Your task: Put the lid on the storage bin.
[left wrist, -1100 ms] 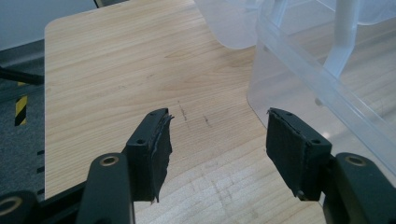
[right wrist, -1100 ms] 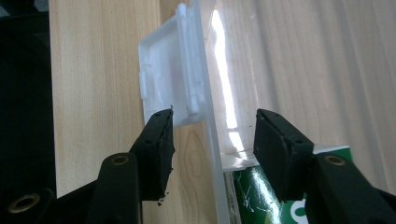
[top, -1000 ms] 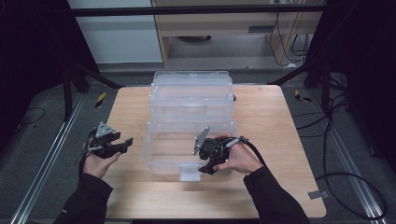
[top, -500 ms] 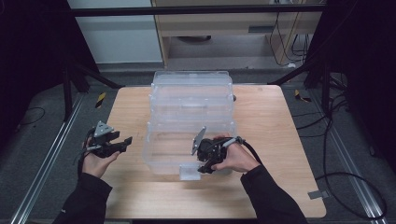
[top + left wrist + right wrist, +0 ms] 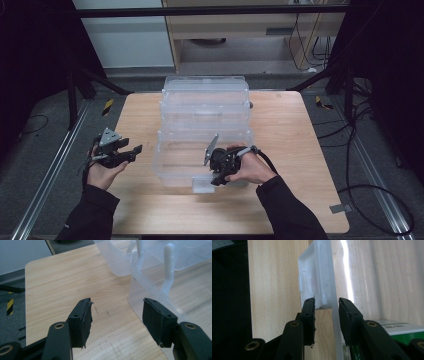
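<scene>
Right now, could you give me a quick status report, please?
Left gripper open, idle. Right gripper closing around the clear box's front latch. Nothing in the way.

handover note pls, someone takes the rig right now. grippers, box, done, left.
Right gripper: at the near front wall of the clear box, jaws either side of its white latch and the wall edge; they have just been closing, a gap shows at the pads, no firm grip yet.
Left gripper: open, empty, held off the box's left side over the table.
Box: mid-table, tiers spread open in steps.
Done: right gripper lined up on the latch.
Left: probably finish closing on the latch and work it; left gripper may need to steady the box.
</scene>
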### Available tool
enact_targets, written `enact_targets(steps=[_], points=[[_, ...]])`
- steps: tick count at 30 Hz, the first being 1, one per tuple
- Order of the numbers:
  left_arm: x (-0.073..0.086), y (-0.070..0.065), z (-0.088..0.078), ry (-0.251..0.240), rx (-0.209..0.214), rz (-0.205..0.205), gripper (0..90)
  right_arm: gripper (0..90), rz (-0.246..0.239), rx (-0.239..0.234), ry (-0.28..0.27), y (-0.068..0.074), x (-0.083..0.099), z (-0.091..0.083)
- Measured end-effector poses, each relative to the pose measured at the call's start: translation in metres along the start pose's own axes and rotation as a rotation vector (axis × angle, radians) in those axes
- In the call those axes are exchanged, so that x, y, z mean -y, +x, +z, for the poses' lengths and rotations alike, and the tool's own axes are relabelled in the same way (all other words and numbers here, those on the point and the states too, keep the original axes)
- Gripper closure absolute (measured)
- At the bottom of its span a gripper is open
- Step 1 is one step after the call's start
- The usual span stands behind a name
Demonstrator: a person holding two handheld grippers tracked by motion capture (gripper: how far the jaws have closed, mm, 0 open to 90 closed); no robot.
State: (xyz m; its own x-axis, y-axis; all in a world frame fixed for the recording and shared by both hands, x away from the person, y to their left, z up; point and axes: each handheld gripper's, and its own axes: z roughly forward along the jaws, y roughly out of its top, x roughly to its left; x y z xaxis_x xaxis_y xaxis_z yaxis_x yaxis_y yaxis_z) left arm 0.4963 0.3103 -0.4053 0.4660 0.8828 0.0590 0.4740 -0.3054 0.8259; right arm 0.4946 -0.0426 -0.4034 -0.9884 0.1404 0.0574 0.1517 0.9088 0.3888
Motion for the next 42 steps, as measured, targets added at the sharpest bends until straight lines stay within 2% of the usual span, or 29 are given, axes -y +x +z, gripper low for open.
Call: enact_targets(steps=[13,20,26,34,42], points=[[-0.031,-0.012,-0.013,-0.066,0.050,0.076,40.0,67.2,0.012,0.009,0.002,0.001,-0.001,0.000],[-0.050,-0.015,-0.016,-0.074,0.068,0.150,40.3,67.2,0.016,0.012,0.011,0.002,-0.002,0.000],[-0.065,-0.022,-0.016,-0.103,0.092,0.188,40.2,67.2,0.015,0.013,0.011,0.002,-0.001,0.000],[-0.089,-0.031,-0.010,-0.099,0.097,0.259,40.4,67.3,0.014,0.012,0.011,0.002,-0.002,0.000],[-0.115,-0.040,-0.005,-0.092,0.124,0.354,39.8,67.3,0.015,0.008,0.010,0.002,-0.002,0.000]])
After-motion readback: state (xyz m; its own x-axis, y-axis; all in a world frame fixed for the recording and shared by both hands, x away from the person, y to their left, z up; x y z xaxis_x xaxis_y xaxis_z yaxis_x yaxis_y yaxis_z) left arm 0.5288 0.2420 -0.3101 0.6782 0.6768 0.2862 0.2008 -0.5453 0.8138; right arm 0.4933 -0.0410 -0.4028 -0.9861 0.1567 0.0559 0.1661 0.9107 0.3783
